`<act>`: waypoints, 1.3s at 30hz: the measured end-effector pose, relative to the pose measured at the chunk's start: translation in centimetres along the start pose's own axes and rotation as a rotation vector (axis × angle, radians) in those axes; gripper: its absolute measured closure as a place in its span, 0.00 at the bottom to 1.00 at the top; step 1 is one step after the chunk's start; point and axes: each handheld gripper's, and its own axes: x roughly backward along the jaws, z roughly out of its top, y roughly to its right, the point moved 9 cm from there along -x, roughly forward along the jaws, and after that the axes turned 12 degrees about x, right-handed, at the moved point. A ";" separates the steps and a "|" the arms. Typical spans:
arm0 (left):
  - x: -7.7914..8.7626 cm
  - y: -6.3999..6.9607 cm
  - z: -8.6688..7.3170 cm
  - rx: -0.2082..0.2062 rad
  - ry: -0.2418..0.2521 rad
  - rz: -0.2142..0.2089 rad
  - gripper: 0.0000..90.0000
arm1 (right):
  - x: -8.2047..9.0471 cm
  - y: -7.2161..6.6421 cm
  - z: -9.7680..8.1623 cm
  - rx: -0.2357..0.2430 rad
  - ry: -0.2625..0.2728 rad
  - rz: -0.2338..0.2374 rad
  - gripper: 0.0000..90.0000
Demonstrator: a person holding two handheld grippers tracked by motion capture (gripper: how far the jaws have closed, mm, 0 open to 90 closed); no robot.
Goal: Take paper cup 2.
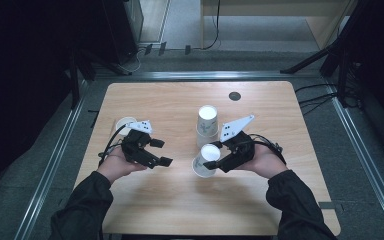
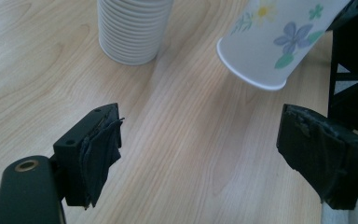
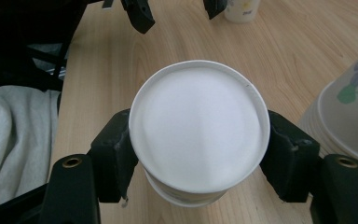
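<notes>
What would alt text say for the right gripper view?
Two black jaws of the right gripper clamp an upside-down white paper cup over a wooden table. A flowered cup stack stands at the right edge.

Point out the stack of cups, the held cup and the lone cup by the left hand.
stack of cups (image 1: 207, 122), high view, its side wall.
held cup (image 3: 199, 123), right gripper view, its flat white base.
lone cup (image 1: 124, 122), high view, its top.

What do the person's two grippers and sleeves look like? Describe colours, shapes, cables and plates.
Both the left gripper and right gripper are black, each topped by a grey three-cornered plate and trailing a black cable. Their fingers are blocky, faced with worn dark padding. The sleeves are dark.
</notes>
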 end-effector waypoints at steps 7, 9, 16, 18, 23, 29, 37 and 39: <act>-1.0 0.5 0.2 -0.026 -0.010 -0.017 0.16 | -0.2 0.2 -0.7 -0.045 0.022 -0.022 0.38; -1.1 0.6 0.4 -0.033 -0.007 -0.027 0.16 | -0.4 0.6 -0.9 -0.045 0.036 -0.044 0.38; -1.8 1.0 0.9 -0.058 0.010 -0.030 0.16 | -1.4 1.1 -1.2 -0.079 0.031 -0.072 0.38; -2.0 1.0 0.9 -0.059 0.003 -0.032 0.16 | -1.7 1.3 -1.3 -0.083 0.031 -0.084 0.38; -2.7 1.1 1.0 -0.070 -0.013 -0.043 0.16 | -2.1 1.7 -1.1 -0.113 0.047 -0.105 0.38; -3.7 1.6 1.2 -0.088 -0.017 -0.087 0.16 | -2.2 1.7 -0.8 -0.127 0.075 -0.105 0.38; -4.9 1.9 0.9 -0.115 -0.041 -0.116 0.16 | -2.0 1.3 -0.5 -0.120 0.105 -0.069 0.38; -5.0 2.1 1.0 -0.116 -0.035 -0.132 0.16 | -2.1 1.1 -0.3 -0.118 0.111 -0.047 0.38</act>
